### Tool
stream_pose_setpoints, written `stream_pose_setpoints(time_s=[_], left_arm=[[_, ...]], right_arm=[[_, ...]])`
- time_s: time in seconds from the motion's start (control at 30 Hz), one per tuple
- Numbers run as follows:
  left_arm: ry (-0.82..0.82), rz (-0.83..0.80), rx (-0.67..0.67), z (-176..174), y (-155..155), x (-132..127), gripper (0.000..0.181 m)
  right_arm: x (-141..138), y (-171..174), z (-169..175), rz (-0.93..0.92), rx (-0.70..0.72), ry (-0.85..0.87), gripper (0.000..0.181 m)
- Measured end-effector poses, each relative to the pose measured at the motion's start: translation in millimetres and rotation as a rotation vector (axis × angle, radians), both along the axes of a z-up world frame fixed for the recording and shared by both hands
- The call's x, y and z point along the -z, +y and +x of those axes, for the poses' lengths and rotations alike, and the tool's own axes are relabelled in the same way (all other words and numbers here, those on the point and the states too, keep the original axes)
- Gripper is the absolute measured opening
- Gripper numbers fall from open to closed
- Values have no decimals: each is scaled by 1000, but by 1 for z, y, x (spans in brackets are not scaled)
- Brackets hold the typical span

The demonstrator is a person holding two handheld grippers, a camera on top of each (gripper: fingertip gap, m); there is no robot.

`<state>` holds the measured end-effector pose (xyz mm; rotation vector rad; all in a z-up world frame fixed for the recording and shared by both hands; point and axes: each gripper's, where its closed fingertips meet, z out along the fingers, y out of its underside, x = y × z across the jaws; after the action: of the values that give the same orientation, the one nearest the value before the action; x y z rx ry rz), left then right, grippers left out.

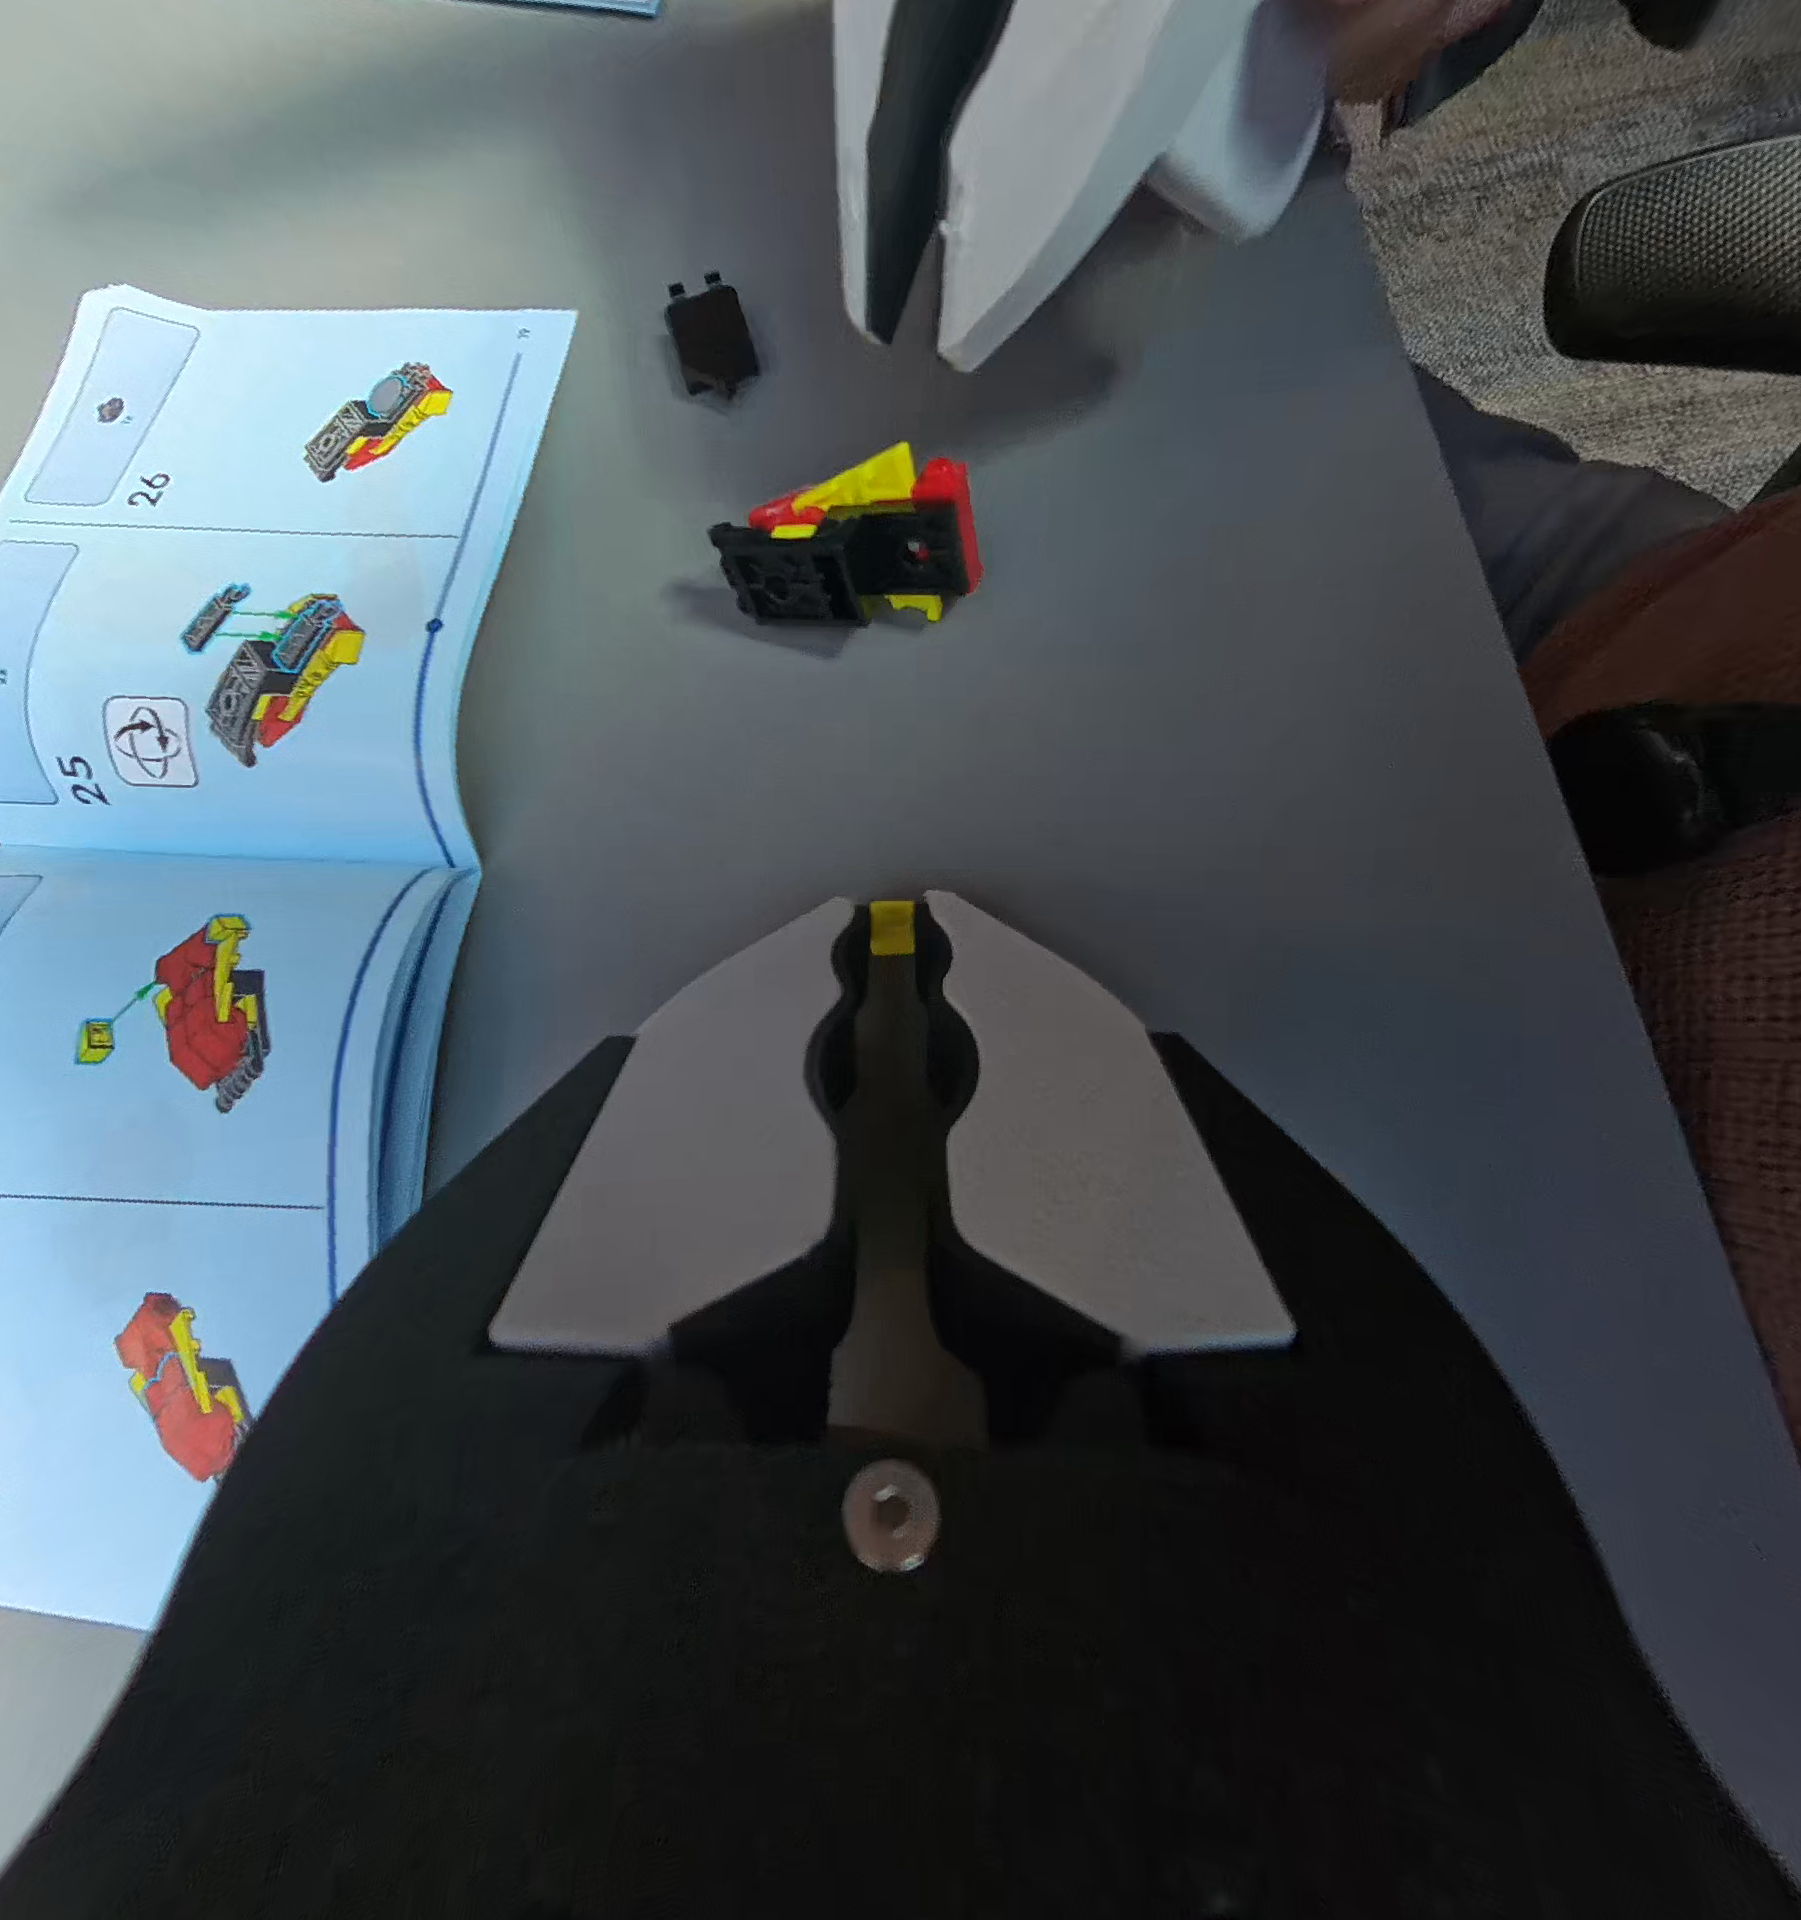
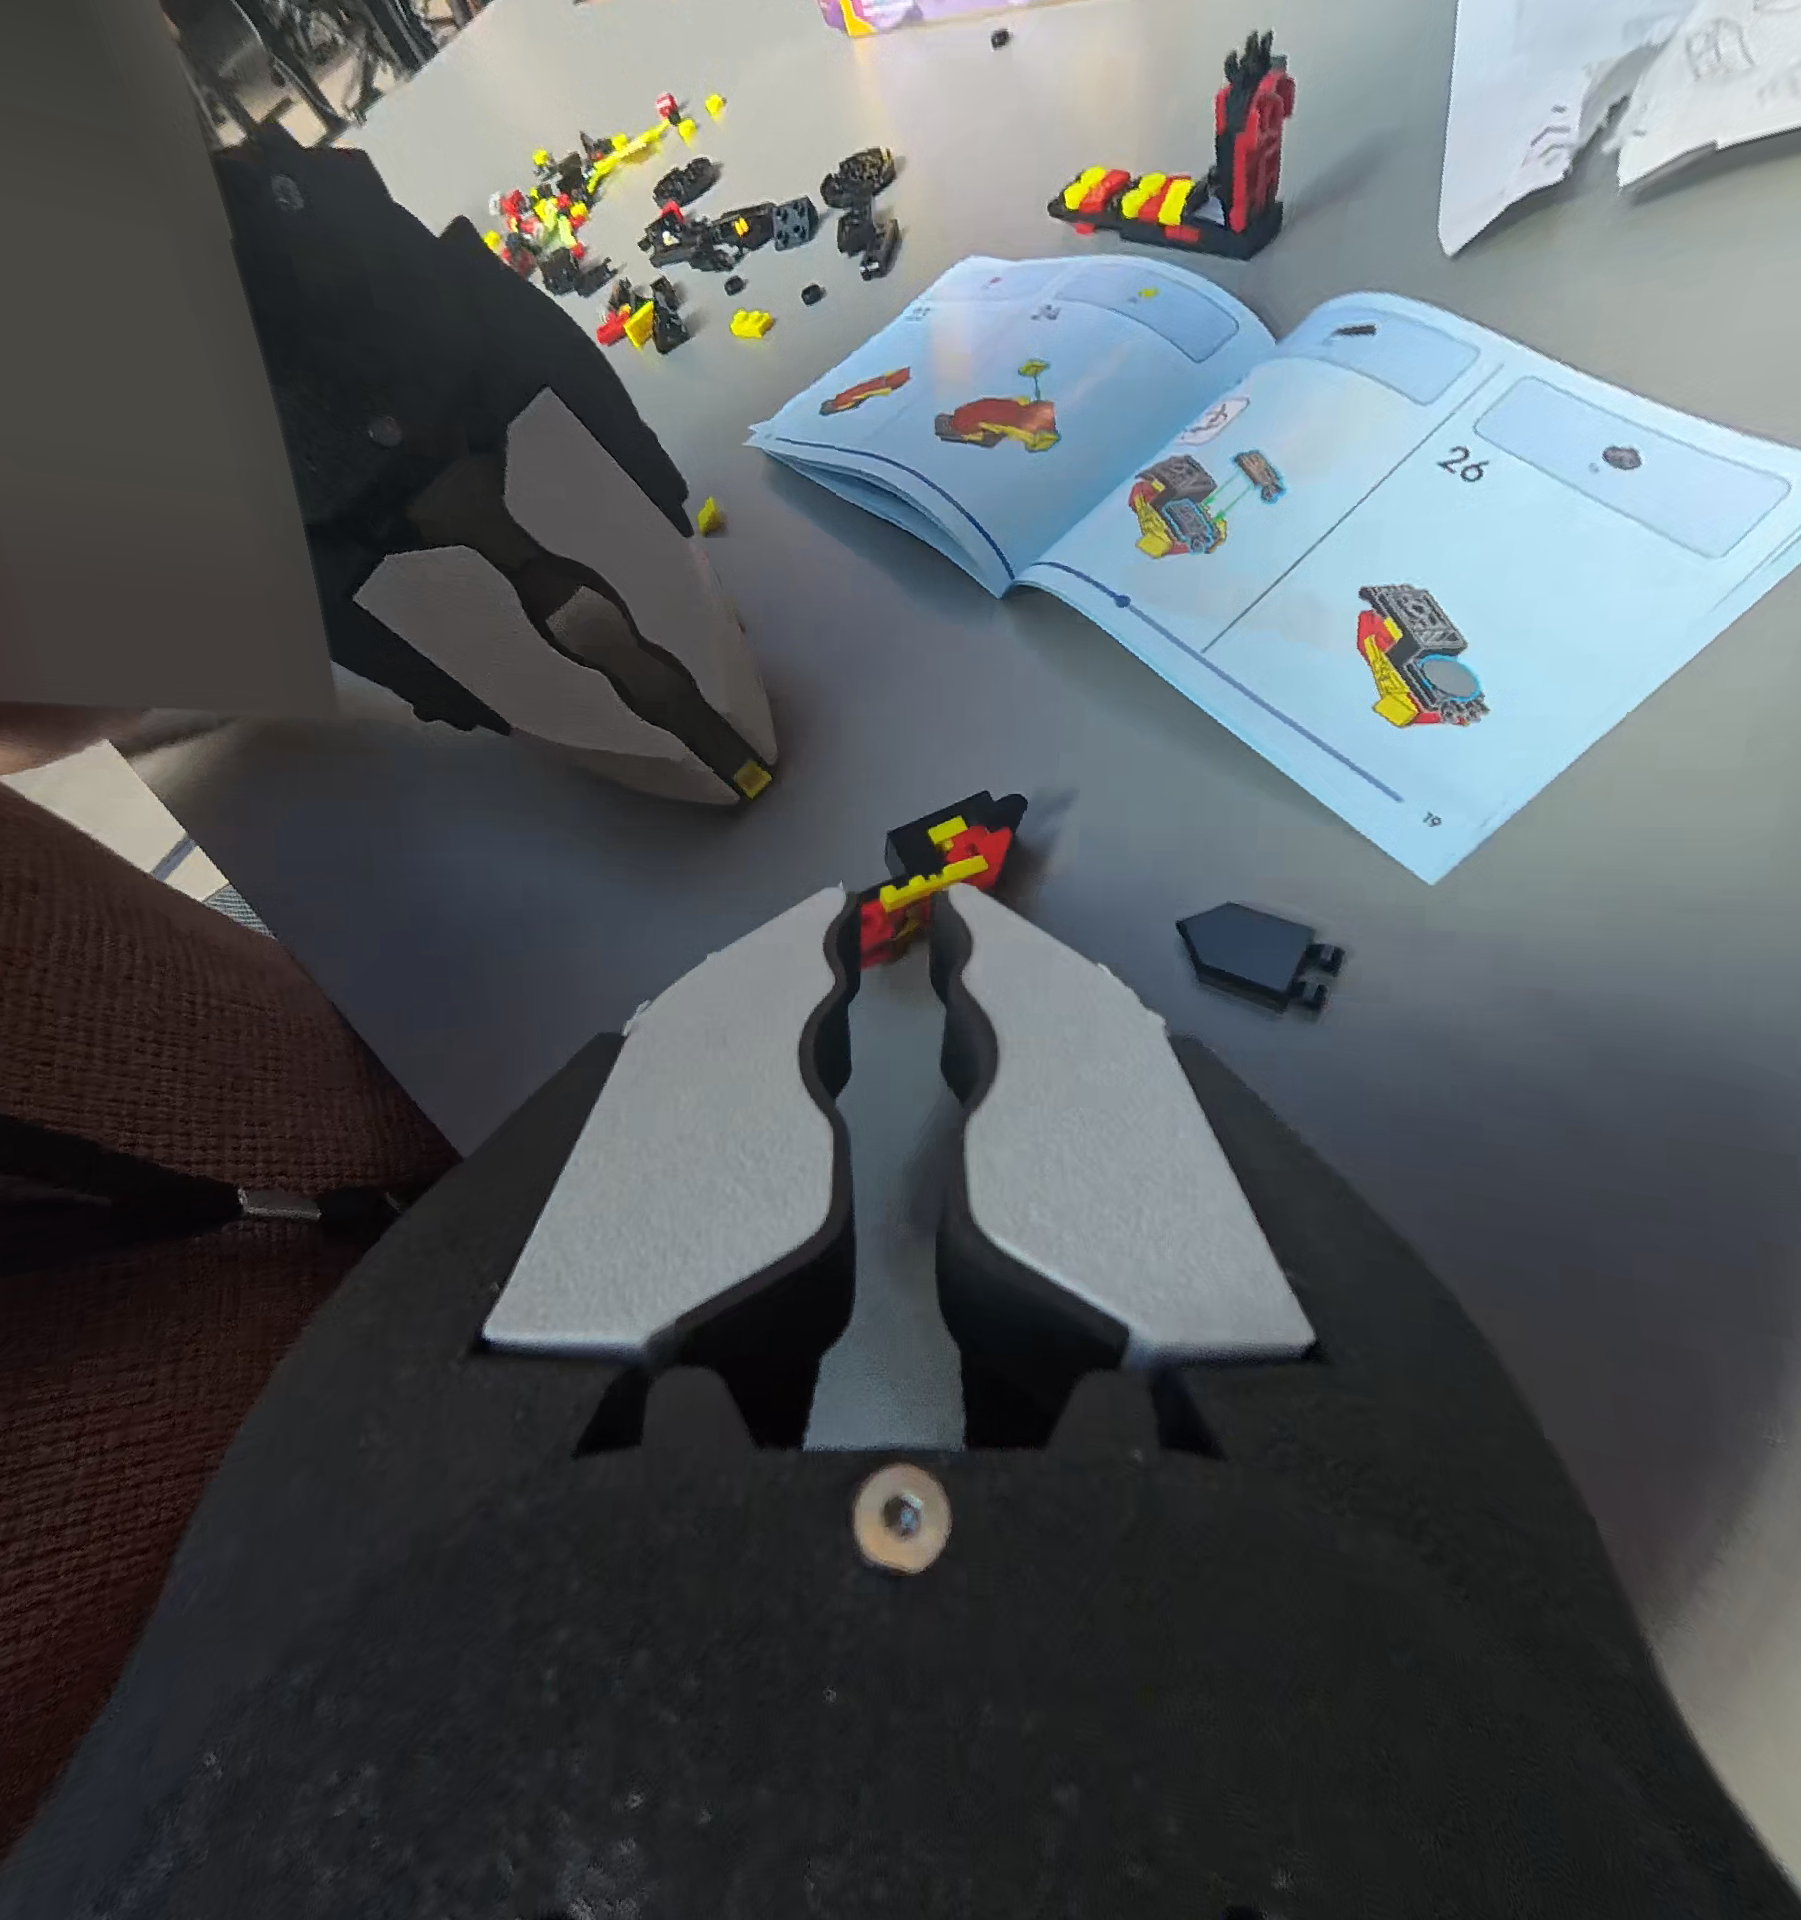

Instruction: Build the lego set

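My left gripper (image 1: 891, 914) is shut on a small yellow brick (image 1: 891, 928) and holds it just above the grey table; it also shows in the right wrist view (image 2: 750, 779). A small red, yellow and black model (image 1: 854, 540) lies on the table ahead of it. My right gripper (image 2: 894, 909) is narrowly open and empty, with the model (image 2: 953, 862) showing just beyond its tips. In the left wrist view the right gripper (image 1: 922, 348) hangs behind the model, apart from it. A flat black pointed piece (image 1: 711, 338) lies loose nearby (image 2: 1254, 954).
An open instruction booklet (image 1: 252, 623) lies left of the model (image 2: 1291, 520). A pile of loose bricks (image 2: 667, 229) and a red-black sub-build (image 2: 1187, 187) sit farther back. White papers (image 2: 1654, 104) lie at the back right. The table edge (image 1: 1561, 727) and an office chair (image 1: 1706, 260) are close. Left tips to right tips: about 9 cm. From my right tips it is roughly 6 cm to the flat black pointed piece (image 1: 711, 338); from my left, 12 cm. Look for it in the right wrist view (image 2: 1257, 955) too.
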<state>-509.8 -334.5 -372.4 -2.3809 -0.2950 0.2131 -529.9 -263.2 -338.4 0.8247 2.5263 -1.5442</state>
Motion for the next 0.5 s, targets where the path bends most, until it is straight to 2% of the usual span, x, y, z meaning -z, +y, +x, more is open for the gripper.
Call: stream_pose_setpoints(time_s=[0.07,0.1,0.17,0.27,0.37,0.5], left_arm=[[-40,119,-35,-3,6,-16,8],[-103,222,-38,-1,12,-30,8],[-277,453,-23,3,22,-63,8],[-527,682,31,3,28,-100,8],[-641,710,96,9,35,-113,8],[-700,711,124,15,44,-117,8]], right_arm=[[-15,-5,2,-56,-12,128,12],[-26,-7,1,-80,-7,248,11],[-46,-11,5,-65,-40,577,9],[-61,-21,16,57,-151,1053,8],[-69,-30,19,73,-207,1207,11],[-77,-36,27,40,-257,1269,17]])
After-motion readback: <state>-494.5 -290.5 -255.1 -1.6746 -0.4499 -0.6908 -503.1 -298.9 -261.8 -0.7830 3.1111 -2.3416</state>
